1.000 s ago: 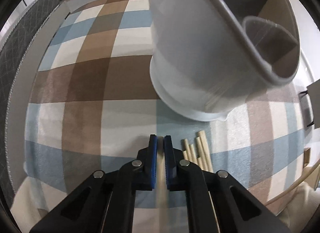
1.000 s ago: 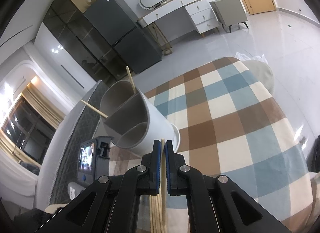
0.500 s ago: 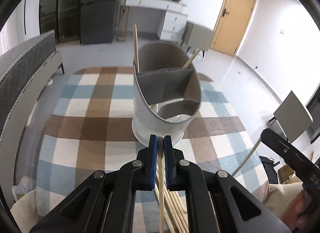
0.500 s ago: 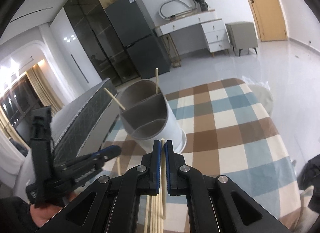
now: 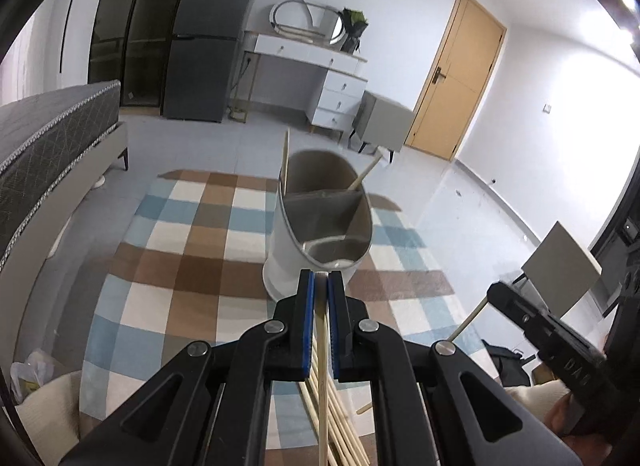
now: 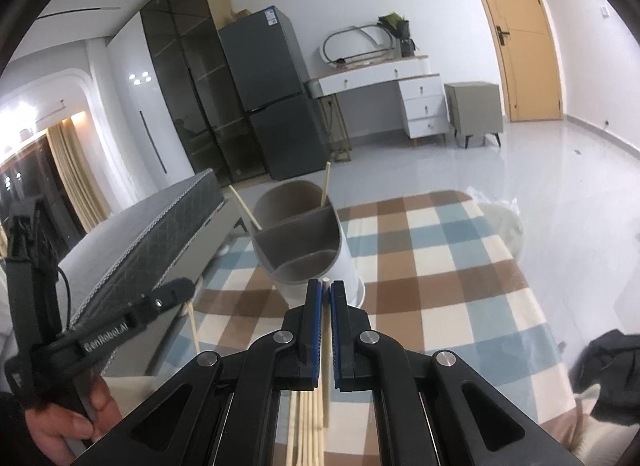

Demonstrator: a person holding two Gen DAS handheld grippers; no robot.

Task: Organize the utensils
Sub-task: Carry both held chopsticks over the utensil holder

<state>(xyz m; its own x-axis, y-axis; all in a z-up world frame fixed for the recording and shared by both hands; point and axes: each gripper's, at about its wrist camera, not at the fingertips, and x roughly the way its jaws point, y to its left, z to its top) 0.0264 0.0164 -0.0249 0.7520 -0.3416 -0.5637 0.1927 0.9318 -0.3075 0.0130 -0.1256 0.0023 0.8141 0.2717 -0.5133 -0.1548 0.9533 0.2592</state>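
Both jaws are clamped on one thin wooden chopstick [image 5: 322,366] each; beyond them, the white divided holder [image 5: 320,234] could tip if a chopstick catches its rim.

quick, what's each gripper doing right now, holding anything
Left gripper: shut on a wooden chopstick.
Right gripper: shut on another wooden chopstick.
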